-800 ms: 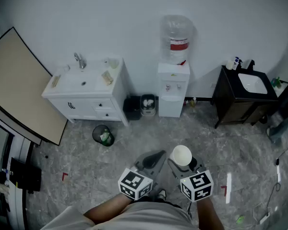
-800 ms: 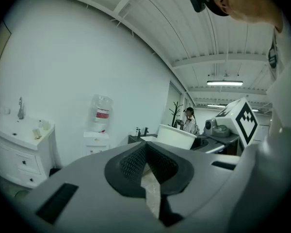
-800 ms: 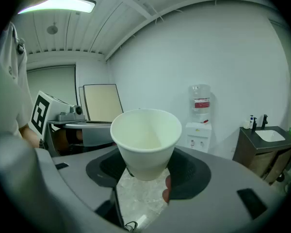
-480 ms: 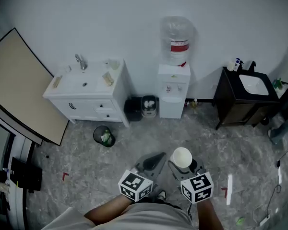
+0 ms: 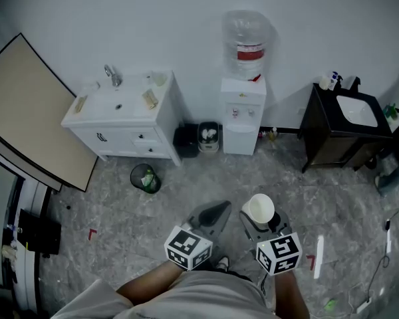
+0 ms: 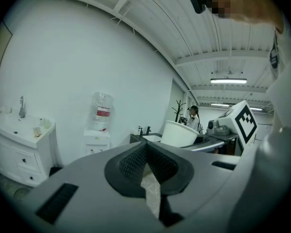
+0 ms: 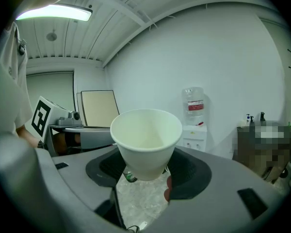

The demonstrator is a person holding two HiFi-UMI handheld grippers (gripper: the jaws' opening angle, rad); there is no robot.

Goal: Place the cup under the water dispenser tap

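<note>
A white paper cup (image 5: 259, 209) stands upright between the jaws of my right gripper (image 5: 261, 219), which is shut on its lower wall. It is held above the floor, well short of the water dispenser (image 5: 243, 115). In the right gripper view the cup (image 7: 146, 140) fills the middle, and the dispenser (image 7: 195, 130) shows far off behind it at the wall. My left gripper (image 5: 218, 211) is beside it on the left, shut and holding nothing. The left gripper view shows its tips (image 6: 146, 152) meeting, the cup (image 6: 178, 134) to the right and the dispenser (image 6: 98, 140) to the left.
A white vanity with a sink (image 5: 120, 121) stands left of the dispenser, and a dark cabinet with a basin (image 5: 342, 128) stands to its right. Small bins (image 5: 199, 139) sit beside the dispenser. A round waste bin (image 5: 145, 178) is on the marble floor. A large board (image 5: 26, 111) leans at the left.
The head view has shifted: the dispenser and vanity sit slightly higher and larger. Both grippers sit a little lower and to the right. The cup stays in the right gripper.
</note>
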